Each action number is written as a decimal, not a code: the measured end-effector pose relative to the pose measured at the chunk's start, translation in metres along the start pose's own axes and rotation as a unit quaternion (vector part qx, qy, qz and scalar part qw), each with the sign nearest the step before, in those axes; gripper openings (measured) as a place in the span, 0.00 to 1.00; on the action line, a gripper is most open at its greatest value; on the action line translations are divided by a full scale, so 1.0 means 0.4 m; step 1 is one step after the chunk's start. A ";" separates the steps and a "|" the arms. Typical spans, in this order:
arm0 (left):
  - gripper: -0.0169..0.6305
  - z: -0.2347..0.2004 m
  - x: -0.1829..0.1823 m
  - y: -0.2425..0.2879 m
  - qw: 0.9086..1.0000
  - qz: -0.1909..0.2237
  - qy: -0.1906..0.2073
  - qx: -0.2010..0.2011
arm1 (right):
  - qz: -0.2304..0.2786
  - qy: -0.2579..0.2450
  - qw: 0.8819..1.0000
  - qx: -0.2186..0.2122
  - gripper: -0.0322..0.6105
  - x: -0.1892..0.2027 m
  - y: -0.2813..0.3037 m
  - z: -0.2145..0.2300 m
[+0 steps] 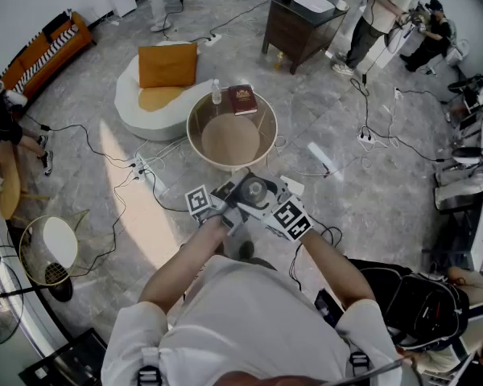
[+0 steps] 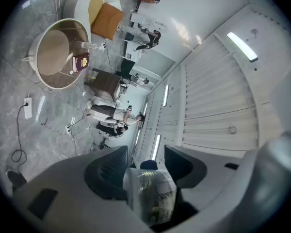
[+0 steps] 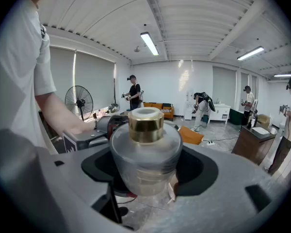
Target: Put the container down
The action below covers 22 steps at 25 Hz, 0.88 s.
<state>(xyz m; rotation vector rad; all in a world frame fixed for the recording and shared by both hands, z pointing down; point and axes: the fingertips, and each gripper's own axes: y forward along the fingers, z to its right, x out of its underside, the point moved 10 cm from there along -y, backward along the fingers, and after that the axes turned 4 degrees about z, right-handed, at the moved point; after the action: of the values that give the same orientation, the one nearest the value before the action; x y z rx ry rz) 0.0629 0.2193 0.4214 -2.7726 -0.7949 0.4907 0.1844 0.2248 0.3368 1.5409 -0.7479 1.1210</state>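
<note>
A clear glass container (image 3: 145, 149) with a gold collar stands upright between the jaws of my right gripper (image 3: 148, 165), which is shut on its round body. The head view shows the container (image 1: 255, 190) held in front of my chest, between my left gripper (image 1: 228, 196) and my right gripper (image 1: 266, 199). In the left gripper view, my left gripper (image 2: 145, 163) is shut on a small clear-wrapped packet (image 2: 153, 195) with print on it and a dark cap at its tip. This gripper points sideways and up at the ceiling. Just ahead stands the round table (image 1: 195, 135).
The round table carries a red book (image 1: 243, 99) and a small water bottle (image 1: 216, 92). Behind it is a white seat with an orange cushion (image 1: 167, 64). Cables and a power strip (image 1: 141, 167) cross the floor. A dark cabinet (image 1: 299, 18) and several people are at the back.
</note>
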 end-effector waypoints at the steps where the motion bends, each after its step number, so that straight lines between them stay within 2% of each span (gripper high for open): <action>1: 0.37 -0.001 -0.002 0.008 1.000 0.000 0.000 0.000 | 0.001 0.001 1.000 -0.001 0.57 0.000 -0.001 0.009; 6: 0.37 -0.015 -0.014 0.032 1.000 0.001 -0.001 -0.002 | 0.002 0.004 1.000 -0.001 0.57 0.010 0.004 0.037; 11: 0.37 -0.011 -0.017 0.015 1.000 -0.004 -0.003 0.000 | 0.002 0.004 1.000 0.002 0.57 0.008 0.013 0.019; 22: 0.37 0.003 -0.088 -0.007 1.000 -0.013 -0.011 -0.005 | 0.000 0.012 1.000 0.014 0.57 -0.012 0.083 0.011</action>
<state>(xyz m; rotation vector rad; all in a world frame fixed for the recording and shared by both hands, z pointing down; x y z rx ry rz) 0.0331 0.2025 0.4300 -2.7664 -0.8402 0.5145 0.1543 0.2113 0.3448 1.5482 -0.7184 1.1537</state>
